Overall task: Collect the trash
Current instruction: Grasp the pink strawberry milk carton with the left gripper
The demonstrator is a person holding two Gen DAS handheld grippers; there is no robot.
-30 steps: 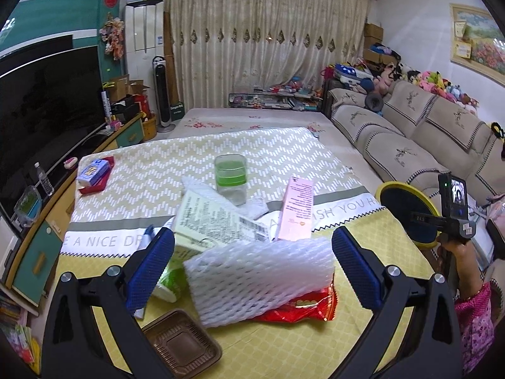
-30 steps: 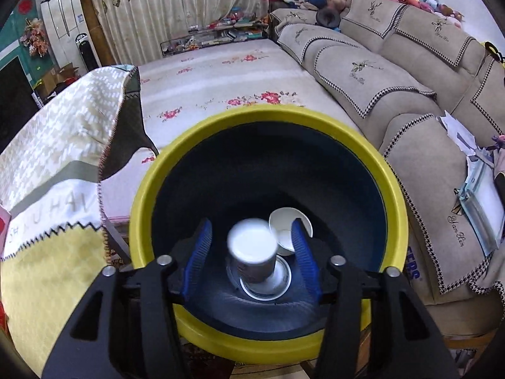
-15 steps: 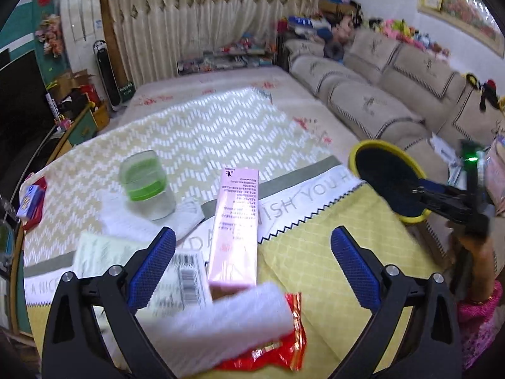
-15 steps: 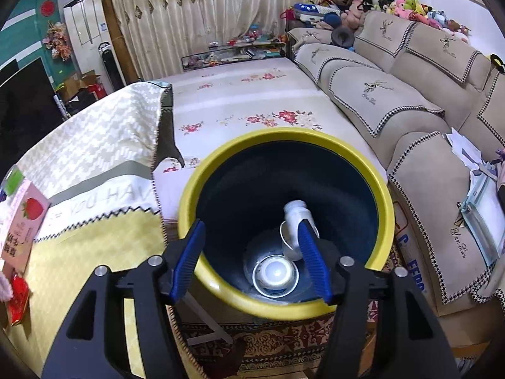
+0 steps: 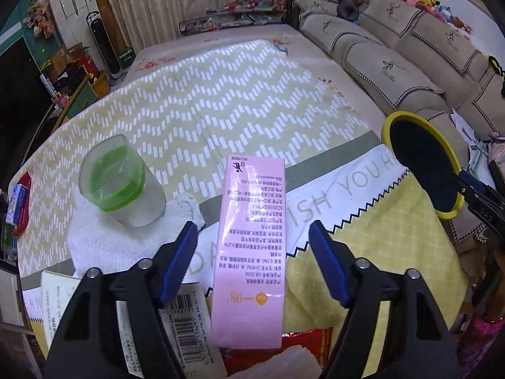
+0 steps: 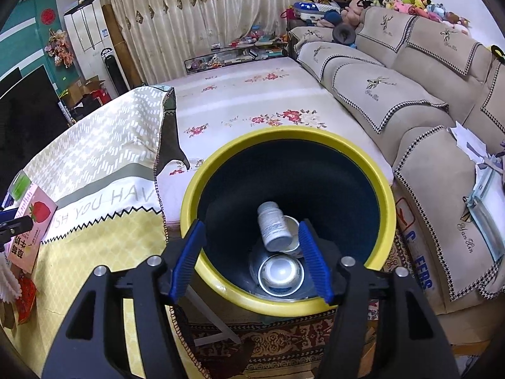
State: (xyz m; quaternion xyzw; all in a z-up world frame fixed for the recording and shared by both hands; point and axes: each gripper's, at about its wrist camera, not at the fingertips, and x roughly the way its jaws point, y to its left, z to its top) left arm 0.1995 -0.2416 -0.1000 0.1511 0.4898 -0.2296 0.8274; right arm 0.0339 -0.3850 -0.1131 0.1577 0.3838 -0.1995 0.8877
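A tall pink carton (image 5: 251, 246) stands on the table between the open blue fingers of my left gripper (image 5: 254, 232), which straddle it without touching. The carton also shows in the right wrist view (image 6: 30, 227). My right gripper (image 6: 251, 237) is open and empty, above the near rim of the yellow-rimmed bin (image 6: 383, 195). A white bottle (image 6: 273, 225), a white cup (image 6: 292, 237) and a round lid (image 6: 281, 273) lie inside the bin. The bin also shows in the left wrist view (image 5: 386, 123).
A clear cup with a green band (image 5: 121, 178) sits on a white tissue (image 5: 94, 240). A barcoded paper (image 5: 186, 325), a red wrapper (image 5: 303, 341) and white foam netting lie near the carton. A sofa (image 6: 394, 85) runs along the right.
My left gripper moved forward and narrowed around the pink carton. The white bottle dropped from my right gripper into the bin, and that gripper drew back.
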